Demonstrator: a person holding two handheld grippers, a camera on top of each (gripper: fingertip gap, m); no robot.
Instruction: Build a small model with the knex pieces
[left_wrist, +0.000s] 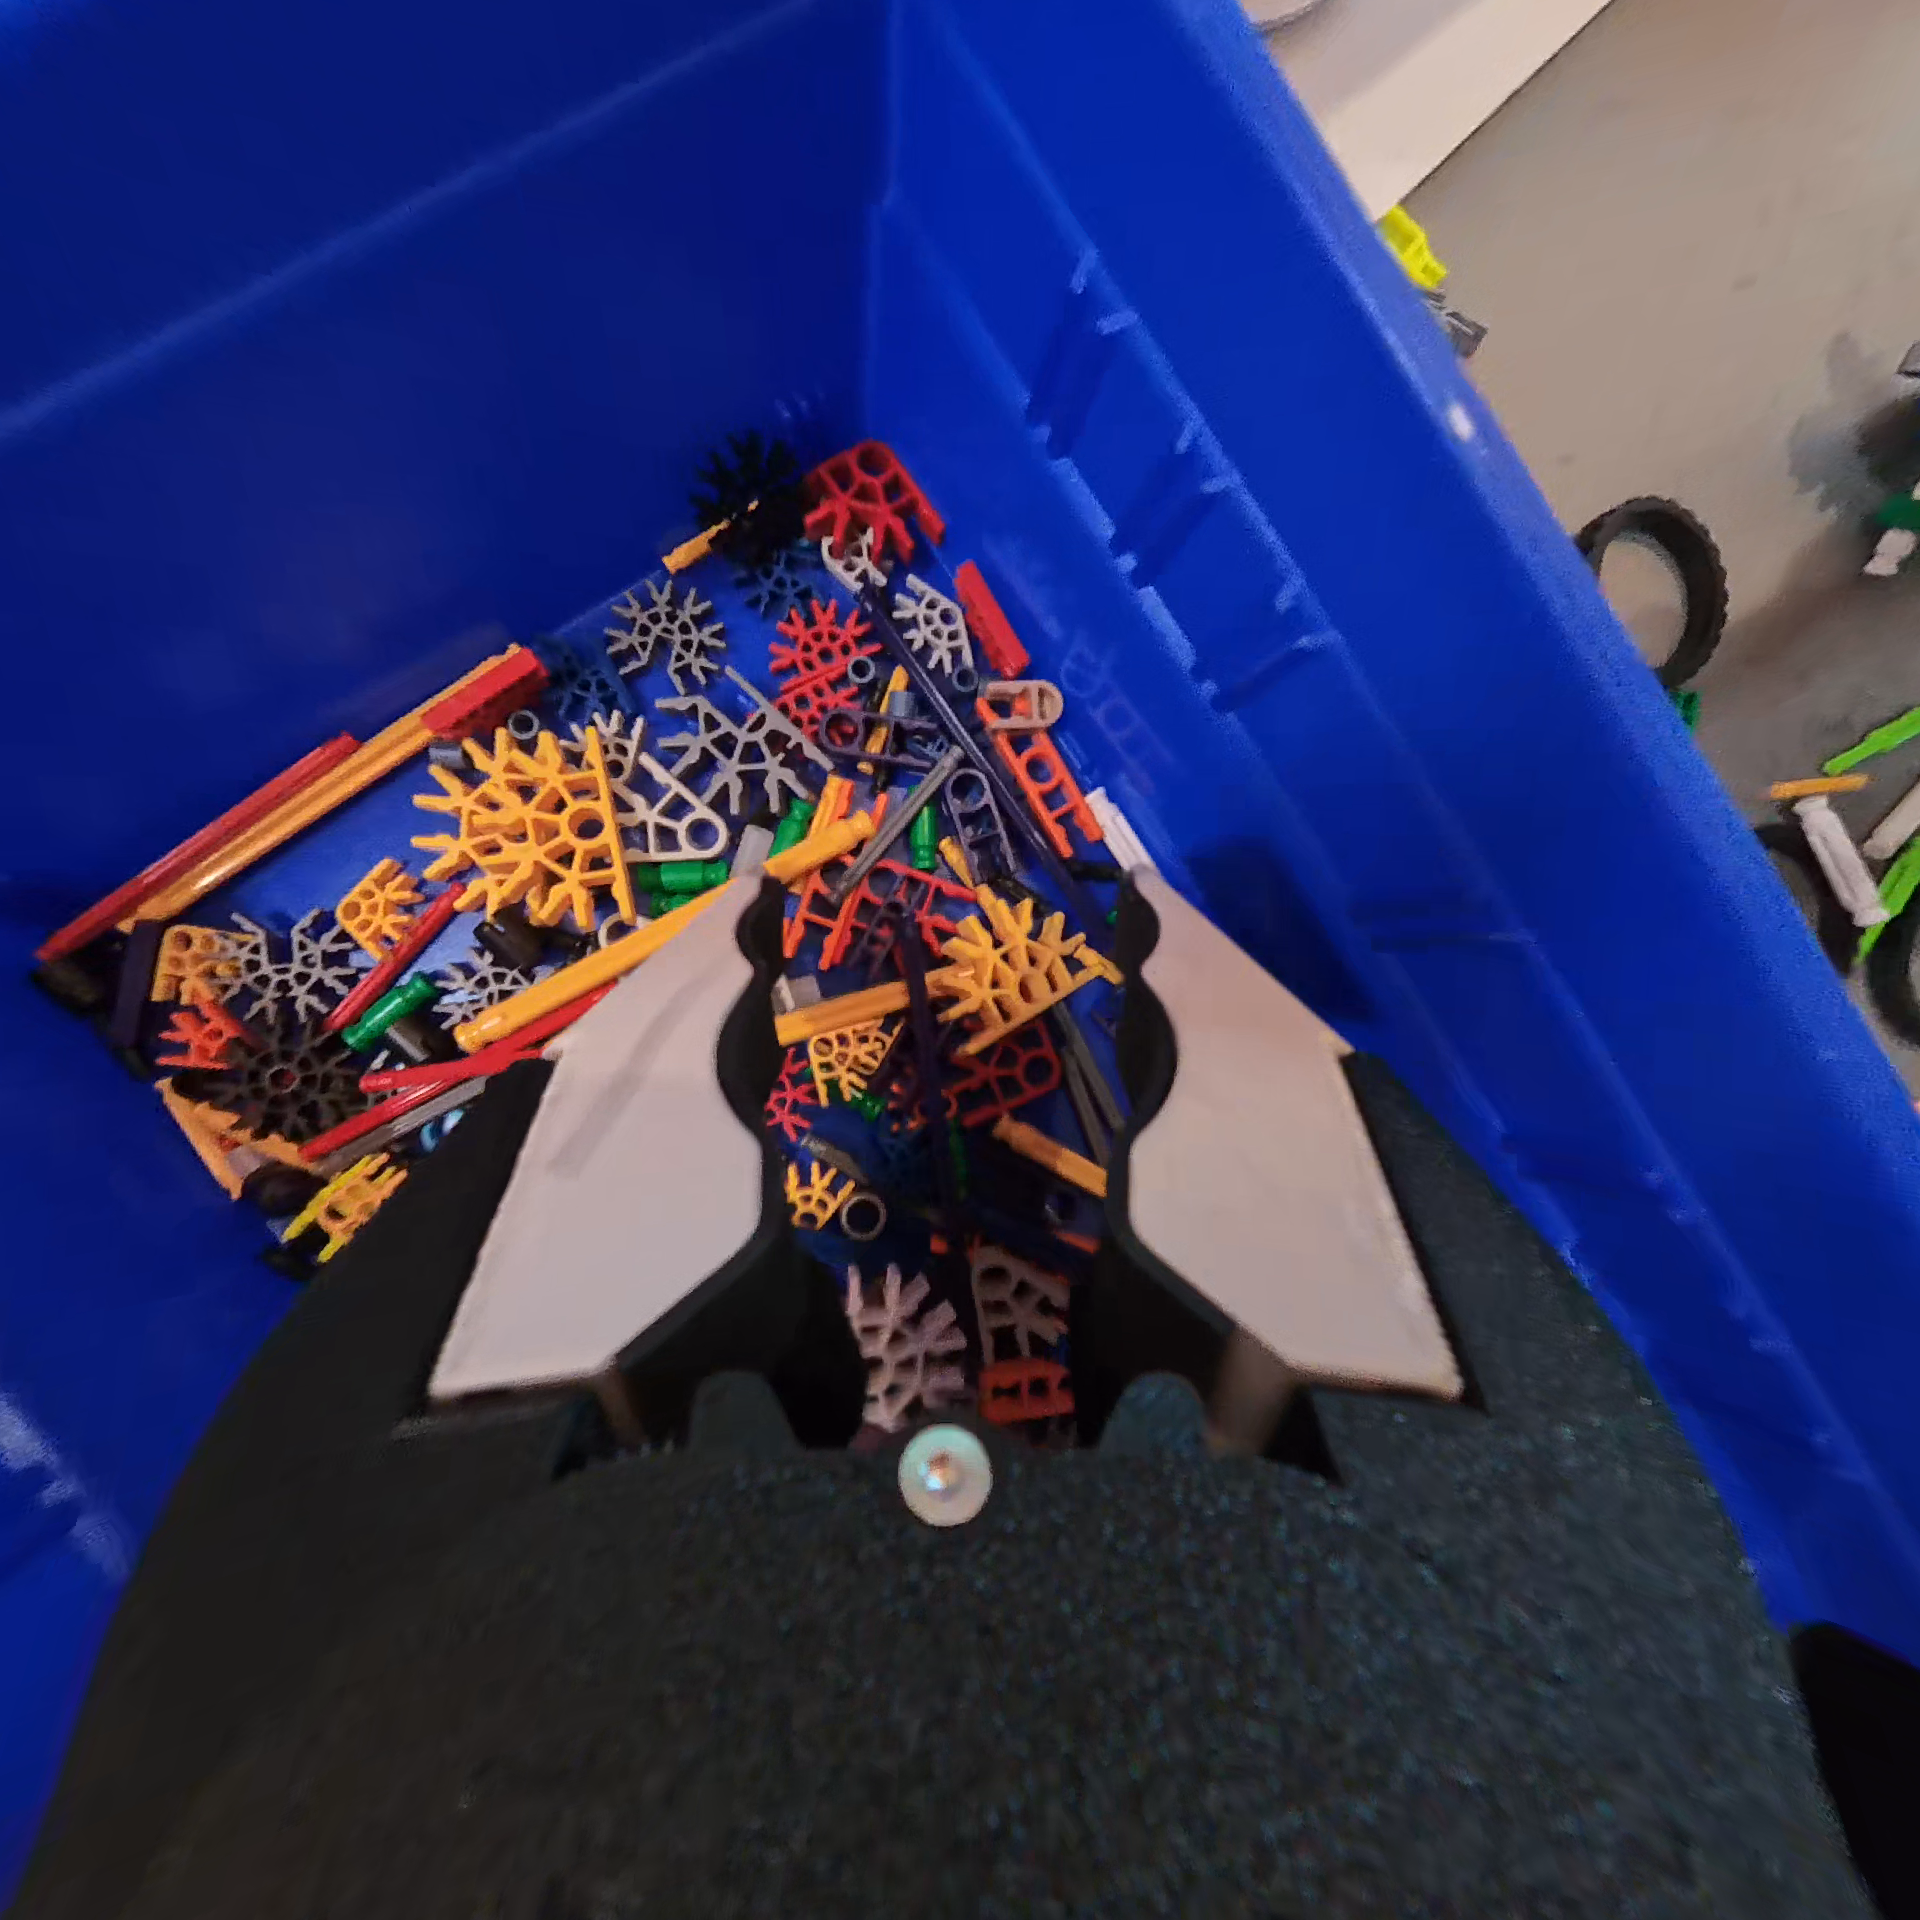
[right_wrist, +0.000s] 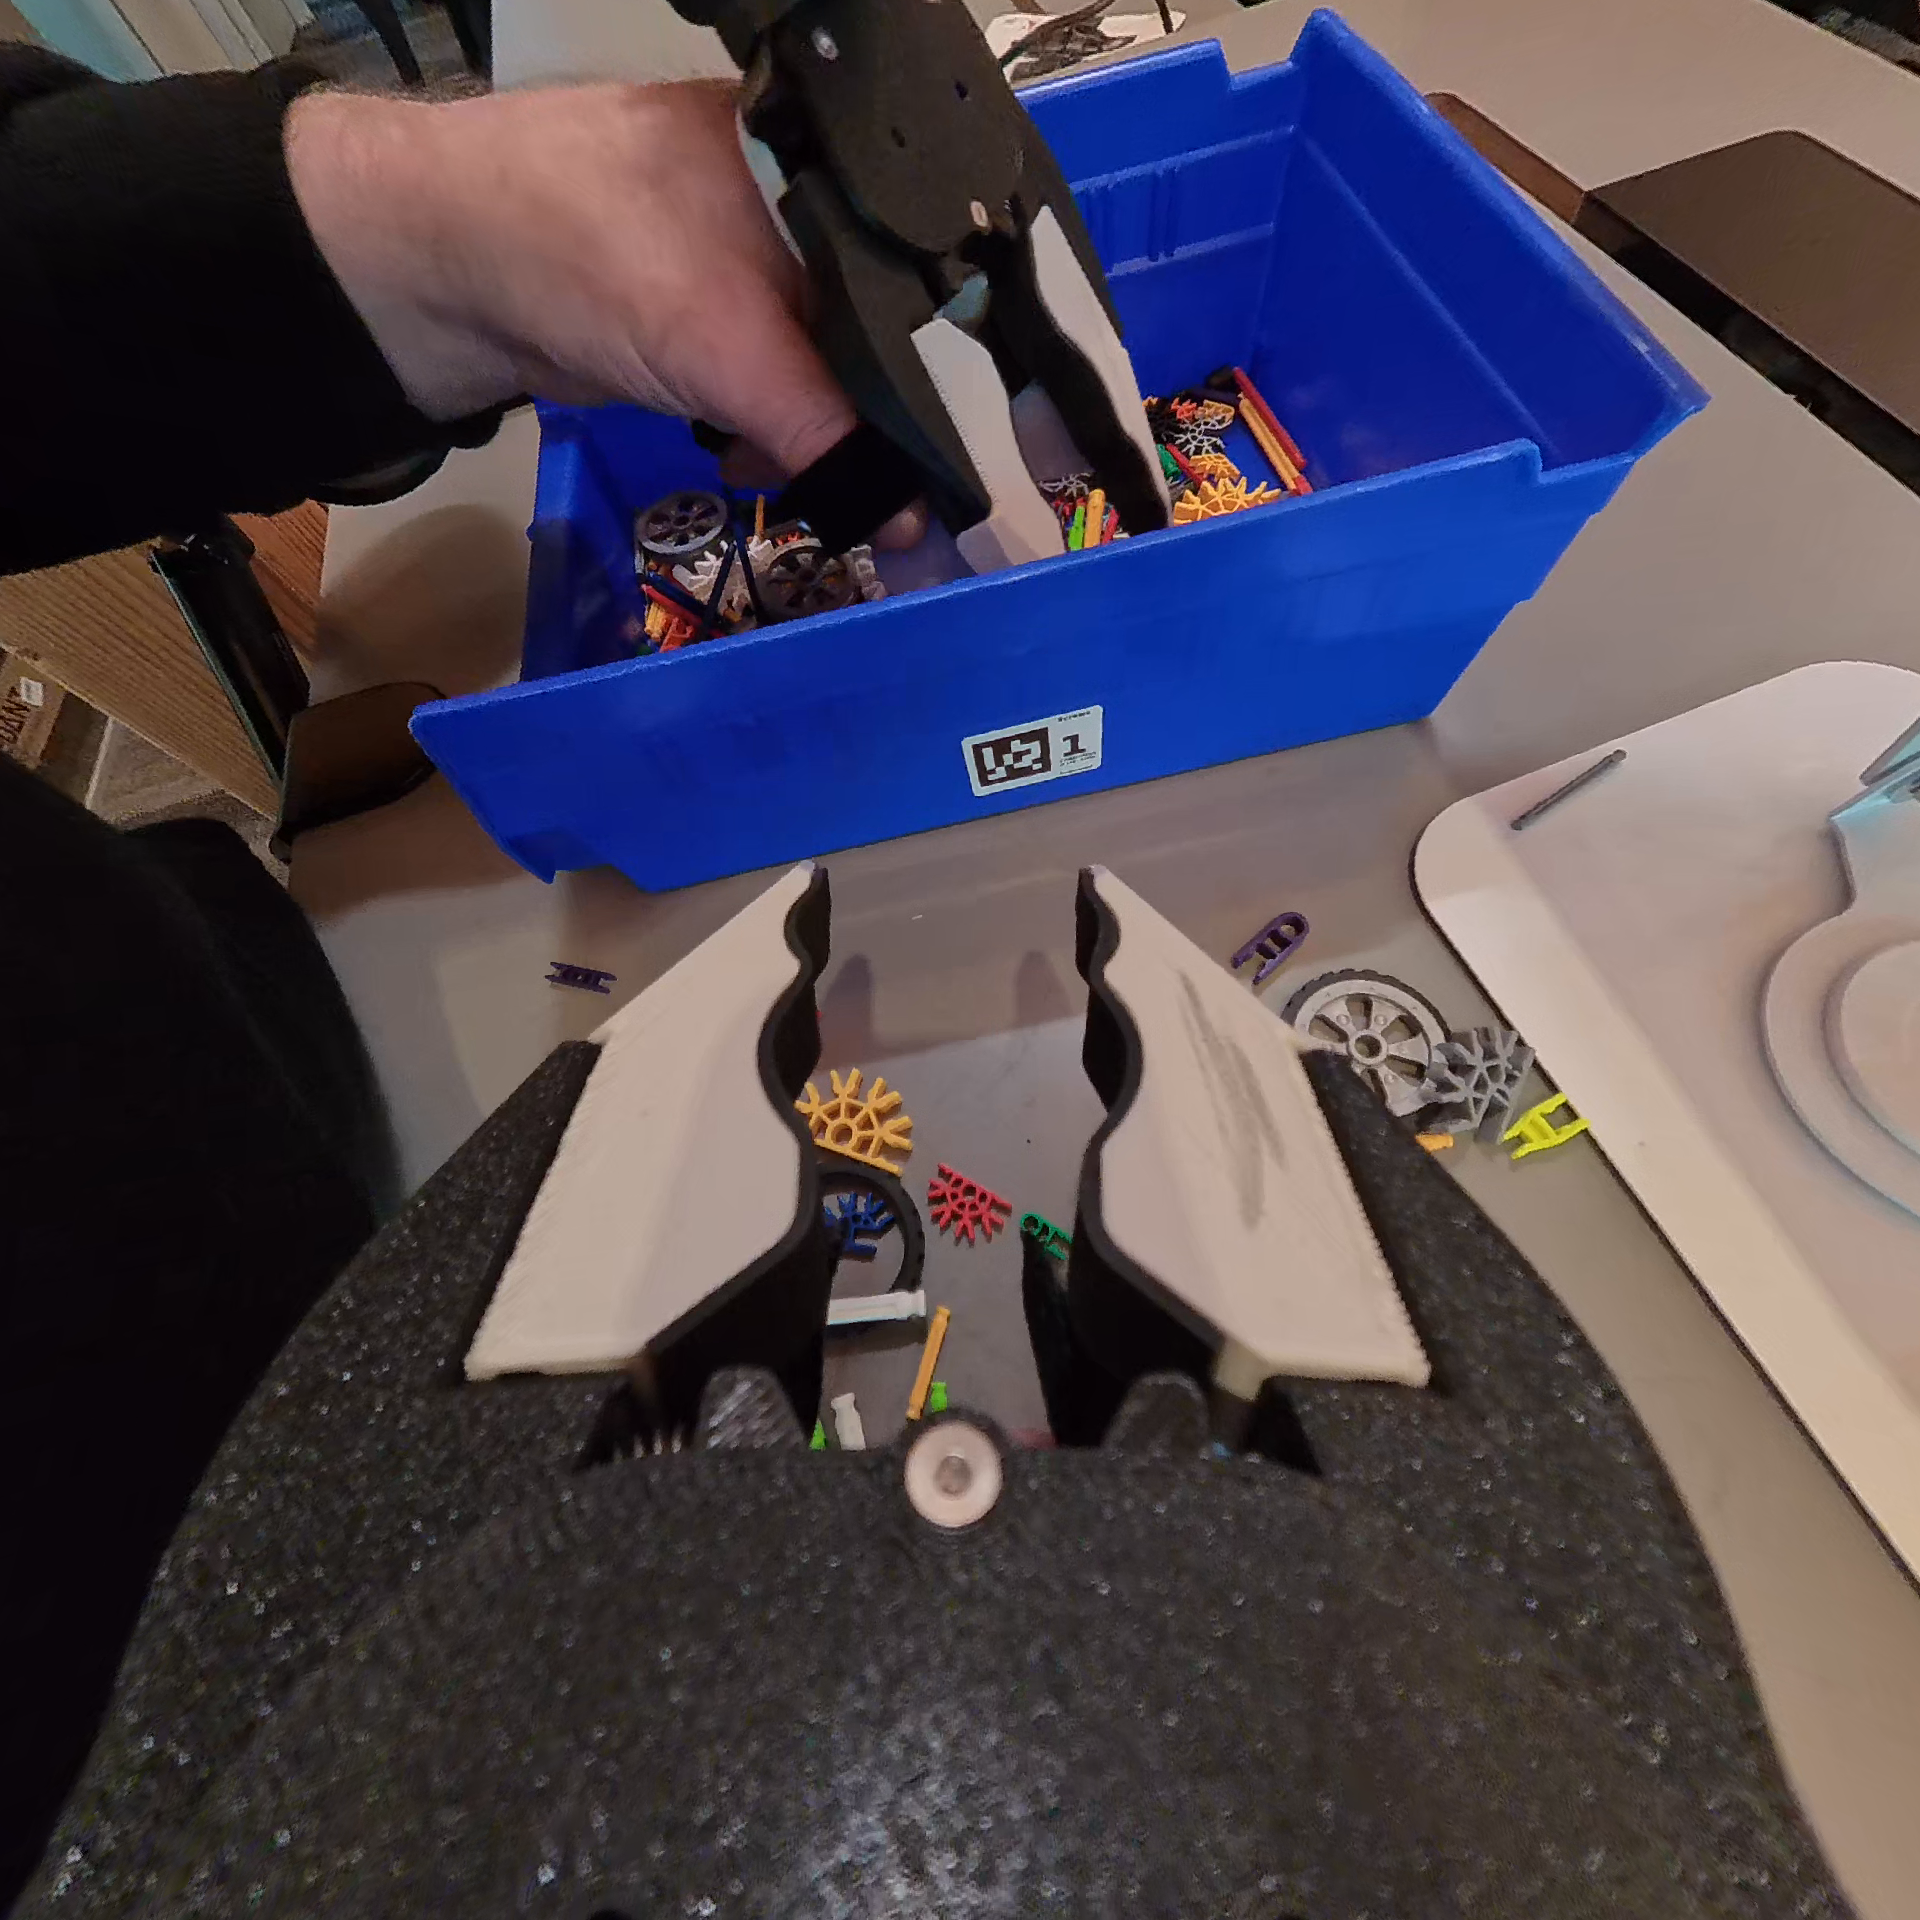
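Note:
A blue plastic bin (left_wrist: 1195, 520) holds a heap of small construction-toy rods and connectors (left_wrist: 727, 831) in yellow, red, grey and black. My left gripper (left_wrist: 940, 894) is open and empty, reaching down inside the bin just above the heap. In the right wrist view the bin (right_wrist: 1039, 675) stands on the table, and the left gripper (right_wrist: 1070, 525) dips into it, held by a person's hand (right_wrist: 540, 260). My right gripper (right_wrist: 951, 883) is open and empty, above the table in front of the bin. Under it lie a yellow connector (right_wrist: 854, 1122) and a red connector (right_wrist: 966, 1200).
Loose pieces lie on the table: a grey wheel (right_wrist: 1366, 1034), a grey connector (right_wrist: 1475, 1075), a purple clip (right_wrist: 1273, 940) and a yellow-green clip (right_wrist: 1548, 1127). A white board (right_wrist: 1662, 987) lies at the right. Black tyres (left_wrist: 1652, 592) and green parts show outside the bin. About 9 centimeters separates my left fingertips from the purple clip (right_wrist: 1273, 940).

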